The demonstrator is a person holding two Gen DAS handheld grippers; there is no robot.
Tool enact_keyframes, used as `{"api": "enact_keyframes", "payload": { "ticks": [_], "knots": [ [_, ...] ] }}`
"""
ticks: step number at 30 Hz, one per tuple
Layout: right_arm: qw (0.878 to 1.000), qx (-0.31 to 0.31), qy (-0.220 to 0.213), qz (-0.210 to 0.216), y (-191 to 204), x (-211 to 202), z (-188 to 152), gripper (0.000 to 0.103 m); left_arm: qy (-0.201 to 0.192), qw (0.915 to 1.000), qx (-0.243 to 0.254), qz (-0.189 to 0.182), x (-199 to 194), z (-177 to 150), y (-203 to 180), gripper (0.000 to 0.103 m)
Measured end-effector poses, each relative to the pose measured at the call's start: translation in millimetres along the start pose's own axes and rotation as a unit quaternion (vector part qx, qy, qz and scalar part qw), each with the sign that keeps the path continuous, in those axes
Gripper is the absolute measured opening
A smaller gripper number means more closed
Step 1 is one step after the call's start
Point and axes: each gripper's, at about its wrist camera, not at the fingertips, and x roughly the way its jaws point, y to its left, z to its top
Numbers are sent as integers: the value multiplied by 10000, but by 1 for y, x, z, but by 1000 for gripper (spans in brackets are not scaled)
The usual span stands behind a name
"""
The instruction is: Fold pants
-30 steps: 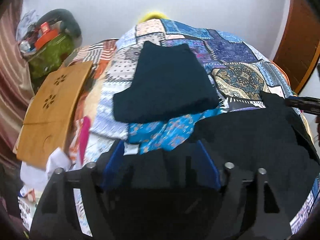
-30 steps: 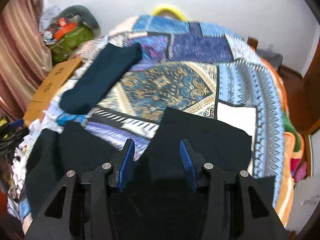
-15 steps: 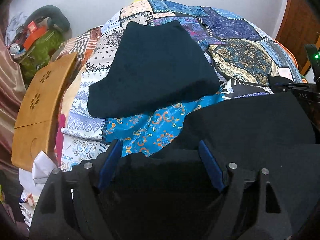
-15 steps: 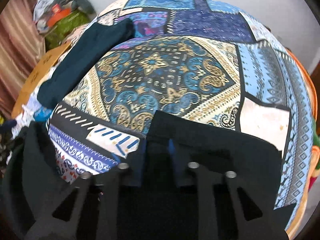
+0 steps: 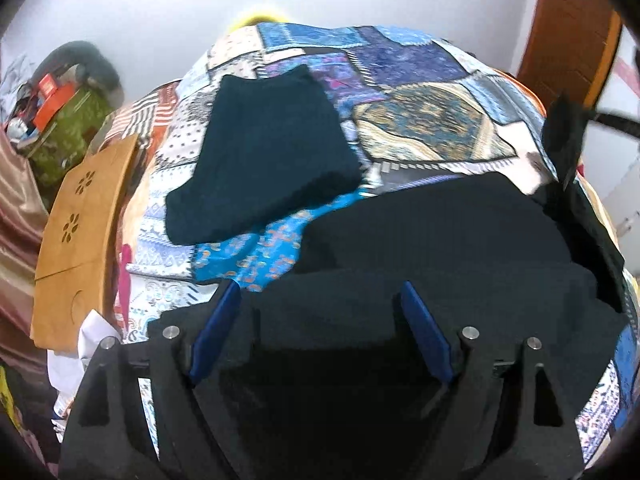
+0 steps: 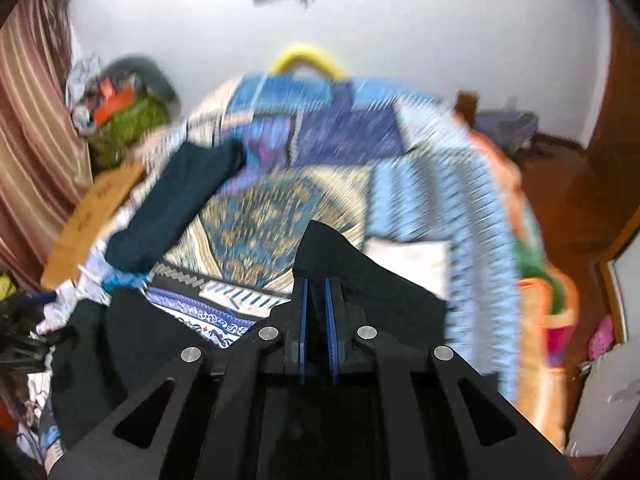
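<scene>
Already, the right gripper (image 6: pixel 316 292) pinches a raised corner of the black pants (image 5: pixel 440 236) lying on the patchwork bedspread (image 5: pixel 420 64), while the left gripper (image 5: pixel 320 300) hovers spread above them, so folding seems barely begun, beside a folded dark garment (image 5: pixel 272 148).

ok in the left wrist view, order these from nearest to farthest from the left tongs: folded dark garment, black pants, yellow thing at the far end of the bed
1. black pants, directly under and ahead of the left tongs
2. folded dark garment, further up the bed, left of centre
3. yellow thing, at the far end by the wall
</scene>
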Motion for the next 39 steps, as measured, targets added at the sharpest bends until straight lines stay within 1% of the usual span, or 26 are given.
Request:
{"api": "enact_keyframes", "payload": {
  "ticks": [1, 2, 4, 6, 8, 9, 11, 12, 13, 15, 18, 19, 22, 23, 26, 28, 30, 31, 32, 33, 34, 38, 39],
  "knots": [
    [9998, 75, -176, -3, -8, -22, -1, 7, 33, 10000, 65, 0, -1, 0, -6, 82],
    [9995, 131, -294, -3, -13, -32, 1, 7, 56, 9999, 158, 7, -2, 1, -15, 82],
    [9983, 206, -552, -33, -27, -67, -7, 7, 71, 9996, 280, -53, -4, 2, -29, 83],
    [9973, 197, -692, -123, -37, -88, -16, 7, 148, 9990, 382, -150, -4, 2, -43, 83],
    [9971, 87, -720, -235, -43, -97, -26, 7, 195, 9984, 508, -136, -2, 0, -56, 83],
    [9972, -44, -654, -364, -48, -102, -36, 7, 212, 9982, 554, -122, -1, -2, -61, 83],
    [9982, -33, -431, -414, -56, -92, -47, 7, 318, 9973, 651, -123, 3, -8, -74, 83],
    [9990, 106, -221, -385, -67, -85, -59, 7, 351, 9971, 665, -130, 5, -11, -78, 83],
    [9990, 180, -99, -394, -71, -79, -65, 7, 363, 9971, 667, -111, 7, -15, -82, 83],
    [9980, 401, 264, -413, -84, -58, -90, 7, 274, 9975, 645, -52, 4, -18, -86, 83],
    [9935, 765, 743, -390, -96, -29, -126, 8, 317, 9981, 506, -146, 4, -19, -82, 83],
    [9922, 815, 839, -429, -97, -23, -135, 10, 355, 9982, 422, -229, 5, -19, -79, 83],
    [9901, 806, 1057, -462, -88, -20, -154, 12, 420, 9981, 263, -358, 3, -21, -70, 83],
    [9905, 721, 1066, -490, -86, -27, -159, 12, 426, 9981, 191, -393, 1, -22, -66, 83],
    [9917, 407, 1022, -669, -75, -41, -150, 13, 281, 9987, -36, -424, -11, -27, -47, 83],
    [9932, 278, 860, -734, -71, -54, -139, 14, 136, 9991, -240, -330, -21, -30, -27, 83],
    [9951, 164, 663, -716, -61, -66, -120, 24, 31, 9987, -461, -213, -28, -35, -1, 83],
    [9959, 114, 547, -710, -56, -71, -113, 34, -3, 9984, -554, -142, -30, -37, 11, 83],
    [9966, 64, 441, -692, -51, -74, -108, 40, -38, 9976, -692, -16, -32, -40, 30, 83],
    [9976, -51, 300, -615, -39, -77, -96, 41, -39, 9966, -812, 99, -33, -43, 46, 83],
    [9981, -128, 253, -548, -32, -74, -89, 41, -10, 9953, -943, 209, -32, -47, 63, 83],
    [9983, -552, 165, -103, 22, -54, -51, 42, 261, 9889, -1370, 509, -17, -61, 122, 83],
    [9977, -666, 153, 36, 38, -46, -43, 44, 327, 9879, -1412, 546, -14, -64, 129, 83]
  ]
}}
